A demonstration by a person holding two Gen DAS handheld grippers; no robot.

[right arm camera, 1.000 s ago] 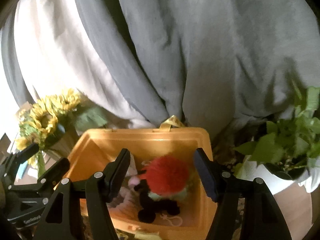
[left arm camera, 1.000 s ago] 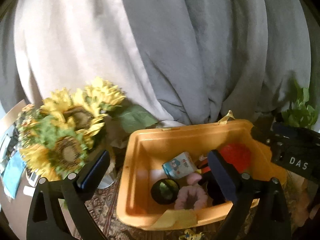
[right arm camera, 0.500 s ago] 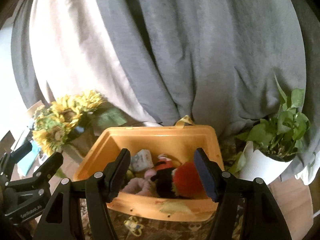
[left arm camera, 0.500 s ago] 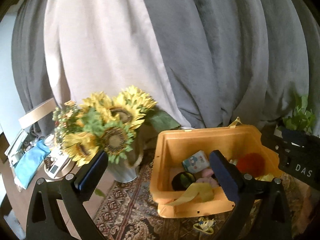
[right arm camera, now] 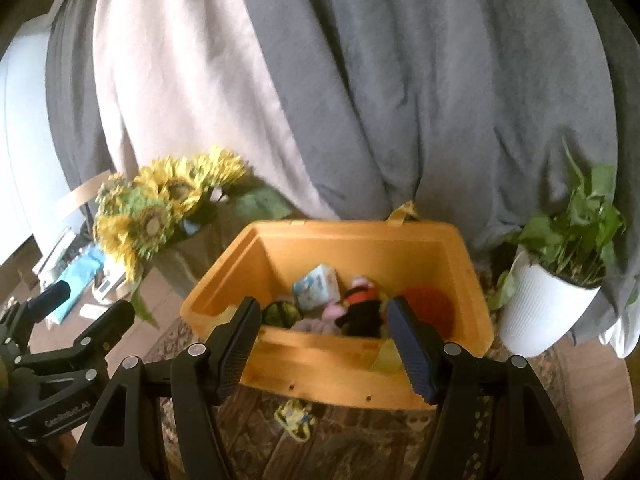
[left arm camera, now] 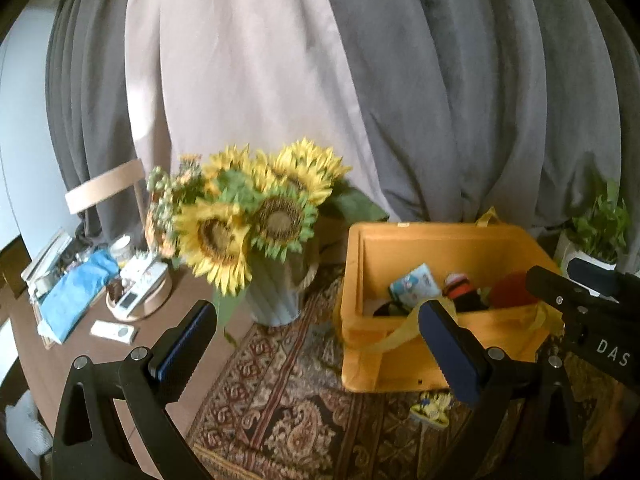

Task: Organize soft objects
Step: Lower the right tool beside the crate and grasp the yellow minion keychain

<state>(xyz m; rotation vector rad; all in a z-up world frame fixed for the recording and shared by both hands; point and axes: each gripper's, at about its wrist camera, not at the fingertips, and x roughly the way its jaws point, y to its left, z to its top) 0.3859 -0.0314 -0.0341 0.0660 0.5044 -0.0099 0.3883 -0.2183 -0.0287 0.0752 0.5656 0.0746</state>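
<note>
I see one orange bin (right arm camera: 352, 364) on the patterned rug (left arm camera: 288, 412), soft toys inside: one red plush (right arm camera: 430, 306), one black-and-red plush (right arm camera: 362, 310), one pink piece (right arm camera: 333, 312), one small printed pack (right arm camera: 316, 285), print unreadable; one small yellow item (right arm camera: 296, 416) lies on the rug just in front of the bin. Left hand-held gripper (left arm camera: 316, 346) jaws apart, nothing between; lettering on its body in right view too blurred to read for sure. Right hand-held gripper (right arm camera: 326, 344) jaws apart, empty; "DAS" legible on it in left view. One sunflower bunch (left arm camera: 248, 220) in one vase (left arm camera: 276, 300); one potted plant (right arm camera: 560, 256); counter (left arm camera: 104, 320) clutter left.
</note>
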